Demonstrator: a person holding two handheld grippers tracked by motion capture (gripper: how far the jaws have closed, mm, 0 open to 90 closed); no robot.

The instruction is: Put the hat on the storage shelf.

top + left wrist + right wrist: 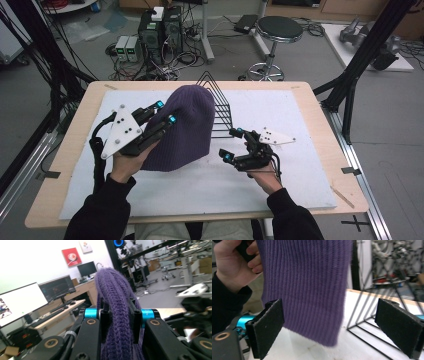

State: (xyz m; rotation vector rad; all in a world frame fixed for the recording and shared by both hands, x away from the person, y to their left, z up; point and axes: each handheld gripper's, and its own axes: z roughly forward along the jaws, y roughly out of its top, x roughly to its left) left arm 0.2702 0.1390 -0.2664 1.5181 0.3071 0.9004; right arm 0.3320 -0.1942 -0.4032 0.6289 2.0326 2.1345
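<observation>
A purple knit beanie (185, 127) hangs over the middle of the white mat, draped against a black wire rack (218, 107). My left gripper (165, 112) is shut on the beanie's left edge and holds it up; in the left gripper view the knit (118, 322) is pinched between both jaws. My right gripper (232, 145) stands open just right of the beanie's lower corner. In the right gripper view the hanging beanie (307, 287) lies ahead between the wide-apart pads (268, 325), apart from them.
A white mat (290, 170) covers the wooden table (325, 125). The wire rack (372, 315) stands behind and right of the beanie. A stool (277, 30), computer boxes (160, 32) and cables sit on the floor beyond the table.
</observation>
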